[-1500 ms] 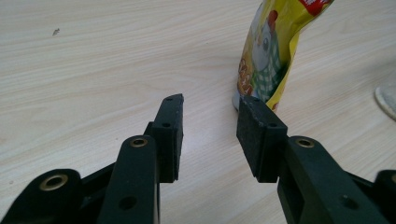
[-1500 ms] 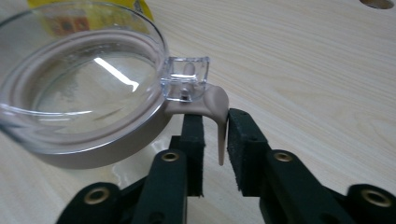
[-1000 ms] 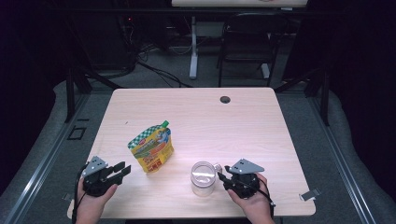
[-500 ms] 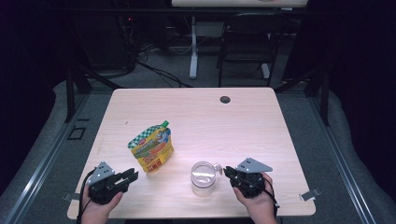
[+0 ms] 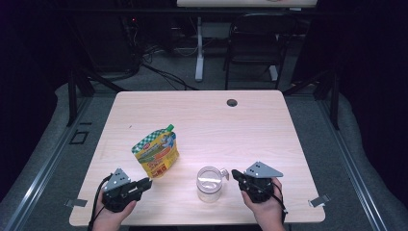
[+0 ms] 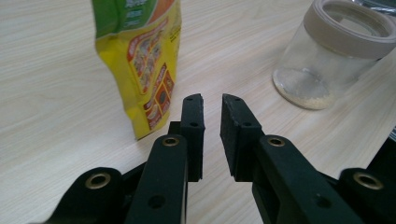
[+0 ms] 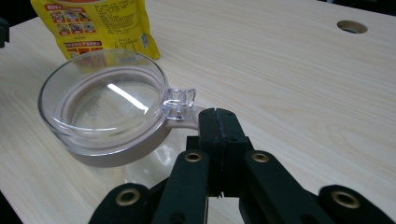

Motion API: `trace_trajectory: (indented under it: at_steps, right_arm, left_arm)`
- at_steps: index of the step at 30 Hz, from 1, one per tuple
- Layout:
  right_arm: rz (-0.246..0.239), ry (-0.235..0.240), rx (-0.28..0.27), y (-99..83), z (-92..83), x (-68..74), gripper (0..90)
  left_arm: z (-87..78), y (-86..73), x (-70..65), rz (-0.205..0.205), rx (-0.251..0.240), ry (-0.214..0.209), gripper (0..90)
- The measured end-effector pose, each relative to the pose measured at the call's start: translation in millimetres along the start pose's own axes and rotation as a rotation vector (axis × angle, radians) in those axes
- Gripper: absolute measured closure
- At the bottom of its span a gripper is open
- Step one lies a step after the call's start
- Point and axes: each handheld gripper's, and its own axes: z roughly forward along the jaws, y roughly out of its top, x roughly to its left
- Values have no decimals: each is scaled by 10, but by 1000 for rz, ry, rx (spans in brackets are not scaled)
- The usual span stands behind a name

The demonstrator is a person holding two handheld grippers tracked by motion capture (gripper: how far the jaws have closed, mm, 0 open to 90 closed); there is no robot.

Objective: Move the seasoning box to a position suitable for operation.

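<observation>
Your right gripper had fingers together beside the jar lid tab, clamping nothing. Left gripper fingers were closing, slightly apart, empty, near the pouch. You should've centred on the tab before closing.

A dark room, grey carpet and a black chair behind.

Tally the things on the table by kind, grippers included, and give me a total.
Yellow pouches: 1, the pouch, standing upright
Clear jars: 1, the jar, lid on
Grippers: 2, the left gripper and the right gripper
Total: 4
</observation>
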Motion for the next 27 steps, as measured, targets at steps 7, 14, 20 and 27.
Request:
trace_trajectory:
  at_steps: [7,14,20,27]
  right_arm:
    - [2,2,-35,28,-34,25,900]
    - [17,33,-48,86,35,28,900]
    - [-13,41,-50,131,135,92,900]
    - [-11,37,-55,134,172,82,900]
  left_arm:
    - [85,27,-103,27,10,-22,798]
    - [183,83,-217,67,37,-56,886]
    - [276,159,-332,98,36,-99,900]
    - [468,276,-513,125,48,-149,900]
